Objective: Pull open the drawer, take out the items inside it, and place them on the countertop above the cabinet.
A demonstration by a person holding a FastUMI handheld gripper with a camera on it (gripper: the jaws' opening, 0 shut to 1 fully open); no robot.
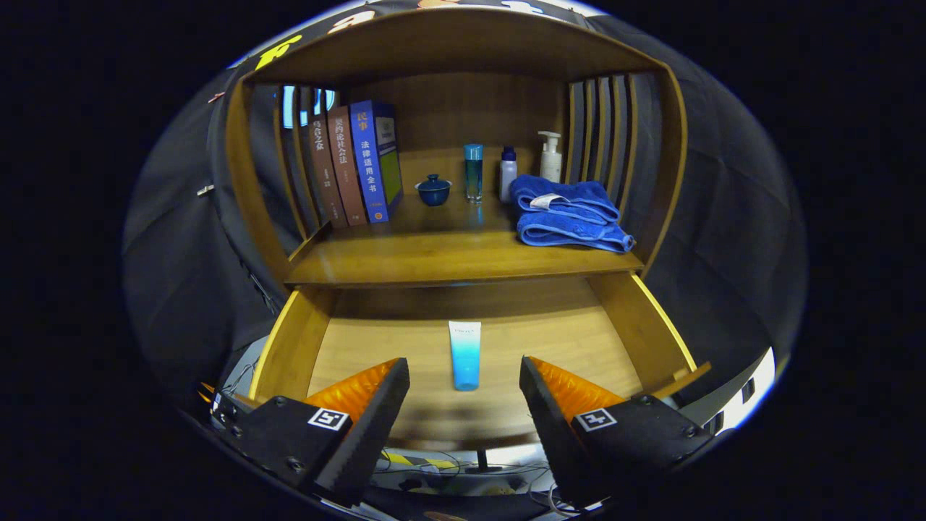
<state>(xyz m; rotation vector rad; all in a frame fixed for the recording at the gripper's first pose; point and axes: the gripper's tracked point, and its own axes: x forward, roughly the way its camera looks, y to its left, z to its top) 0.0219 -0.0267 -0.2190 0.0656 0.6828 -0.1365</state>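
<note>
The wooden drawer (289, 354) stands pulled out below the cabinet's countertop (405, 260). A blue-and-white tube (464, 354) lies flat on the drawer's floor, cap end toward me. My gripper (463, 376) is open, hovering over the drawer's front part. The tube lies between and just ahead of the fingertips, and neither finger touches it.
On the countertop stand three books (354, 166) at the left, a small dark blue lidded cup (433, 189), a teal bottle (473, 171), a small white bottle (508, 174), a pump bottle (550, 155) and a folded blue towel (568, 213). Cables lie on the floor below the drawer.
</note>
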